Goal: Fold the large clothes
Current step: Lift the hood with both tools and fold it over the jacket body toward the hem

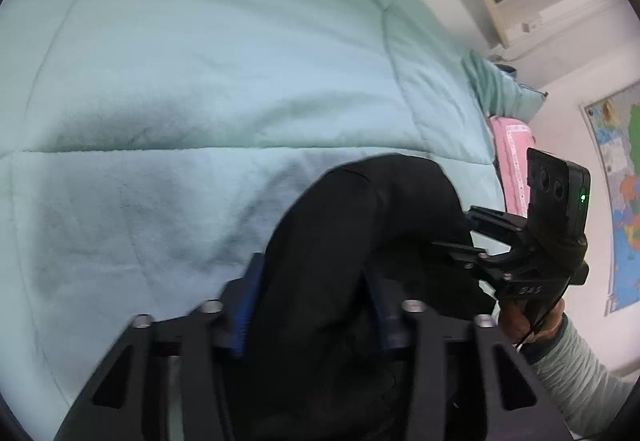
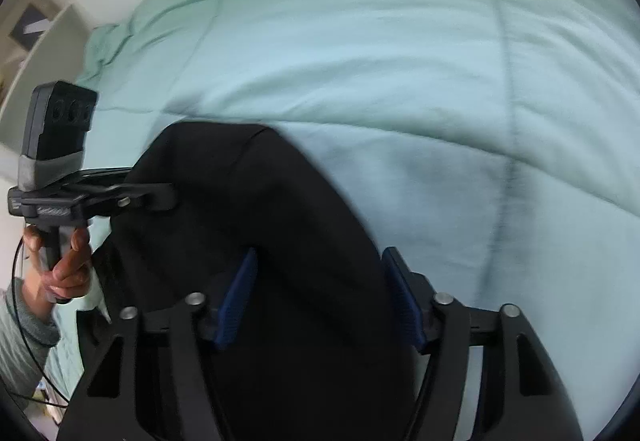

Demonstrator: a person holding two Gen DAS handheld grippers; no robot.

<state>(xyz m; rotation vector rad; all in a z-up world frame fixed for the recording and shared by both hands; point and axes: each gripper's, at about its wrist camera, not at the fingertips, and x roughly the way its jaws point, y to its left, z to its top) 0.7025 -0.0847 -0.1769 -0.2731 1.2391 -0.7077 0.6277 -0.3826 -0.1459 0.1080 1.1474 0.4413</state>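
The limp black fabric garment (image 1: 360,225) hung bunched over the pale green quilted bedspread (image 1: 200,81), soft and light. The left gripper (image 1: 312,321) and the right gripper (image 2: 320,301) each stood clamped on a thick fold; gripping along edges would likely serve better.

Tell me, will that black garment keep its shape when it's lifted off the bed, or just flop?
Probably flop: the black garment bulges and drapes in soft folds between both tongs, left tongs and right tongs, so it looks limp. It seems light, since it hangs from two pinches. It would likely slide rather than roll on the quilt.
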